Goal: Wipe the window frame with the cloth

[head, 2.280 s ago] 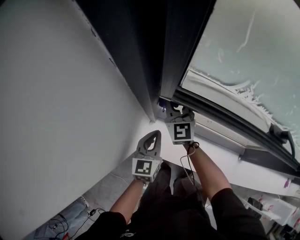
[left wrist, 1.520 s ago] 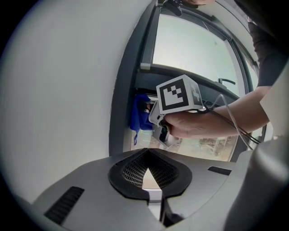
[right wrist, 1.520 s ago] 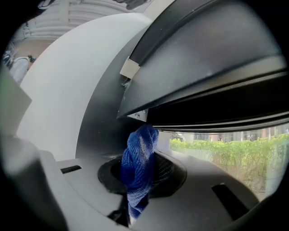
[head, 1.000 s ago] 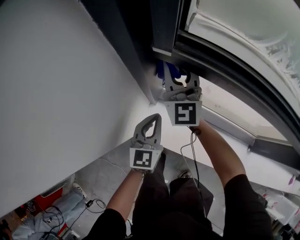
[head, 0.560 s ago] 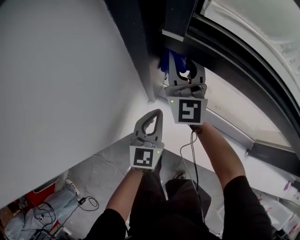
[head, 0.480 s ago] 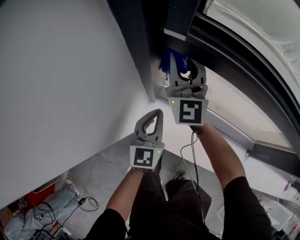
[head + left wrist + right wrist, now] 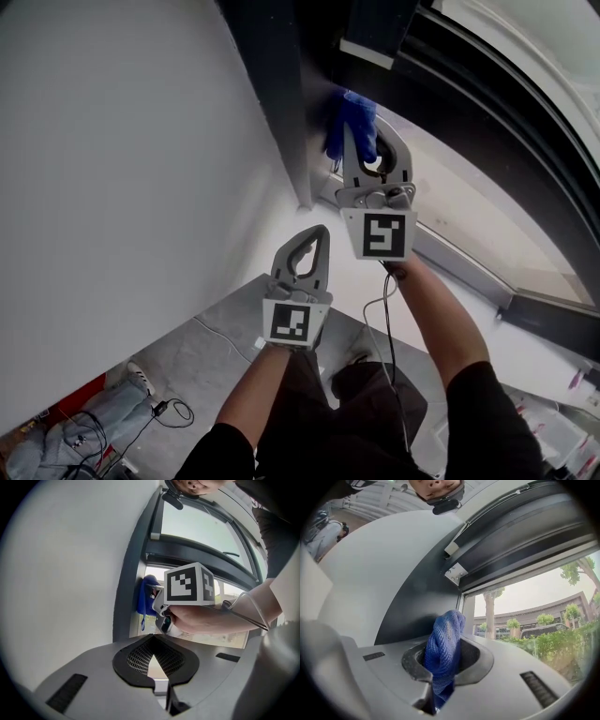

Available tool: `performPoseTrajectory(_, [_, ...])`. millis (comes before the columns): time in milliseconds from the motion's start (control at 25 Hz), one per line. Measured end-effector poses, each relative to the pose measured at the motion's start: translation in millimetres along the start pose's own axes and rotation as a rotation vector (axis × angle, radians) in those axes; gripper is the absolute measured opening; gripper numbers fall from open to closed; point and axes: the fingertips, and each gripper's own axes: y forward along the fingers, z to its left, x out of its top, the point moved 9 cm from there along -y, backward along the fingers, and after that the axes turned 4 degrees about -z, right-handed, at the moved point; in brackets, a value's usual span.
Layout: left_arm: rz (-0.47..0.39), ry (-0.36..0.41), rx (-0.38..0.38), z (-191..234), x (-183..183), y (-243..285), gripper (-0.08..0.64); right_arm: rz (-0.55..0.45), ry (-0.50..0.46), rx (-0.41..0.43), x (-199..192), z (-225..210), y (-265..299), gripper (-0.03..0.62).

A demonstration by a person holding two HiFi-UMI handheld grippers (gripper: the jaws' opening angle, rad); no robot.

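Blue cloth [image 7: 351, 114] at the window frame [image 7: 277, 94]
The right gripper [image 7: 364, 150] pinches it; steady pressure along the frame should wipe best. The left gripper [image 7: 312, 239] is pressed together, empty.

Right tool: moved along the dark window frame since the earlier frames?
No clear move. The head camera shifted, but the right tool and its blue mesh cloth stay just above the lower end of the dark vertical window frame.

1. Cloth [image 7: 352, 114]: blue, waffle-textured, bunched upright; clamped in the right gripper [image 7: 363, 141], shown near 12 o'clock of the head view.
2. Window frame [image 7: 281, 103]: dark, matte; its upright is seen at the cloth's 9 o'clock.
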Motion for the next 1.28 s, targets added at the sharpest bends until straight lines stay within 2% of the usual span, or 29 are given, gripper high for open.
performPoseTrajectory(480, [0.009,-0.021,0.006,3,-29,4,0.006,0.008,-0.007,-0.010,-23,5,-9,0.037])
performPoseTrajectory(640, [-0.036,-0.025,0.002,1,-34,6,0.005,0.021,0.001,-0.005,-32,9,-14,0.037])
performPoseTrajectory(920, [-0.024,-0.031,0.011,2,-49,10,0.005,0.031,0.005,0.003,-48,11,-18,0.037])
performPoseTrajectory(1120, [-0.033,-0.027,0.013,1,-61,7,0.005,0.003,0.027,-0.014,-57,11,-22,0.037])
performPoseTrajectory(1280, [-0.046,-0.049,0.009,5,-75,12,0.005,-0.026,0.028,0.006,-60,12,-23,0.037])
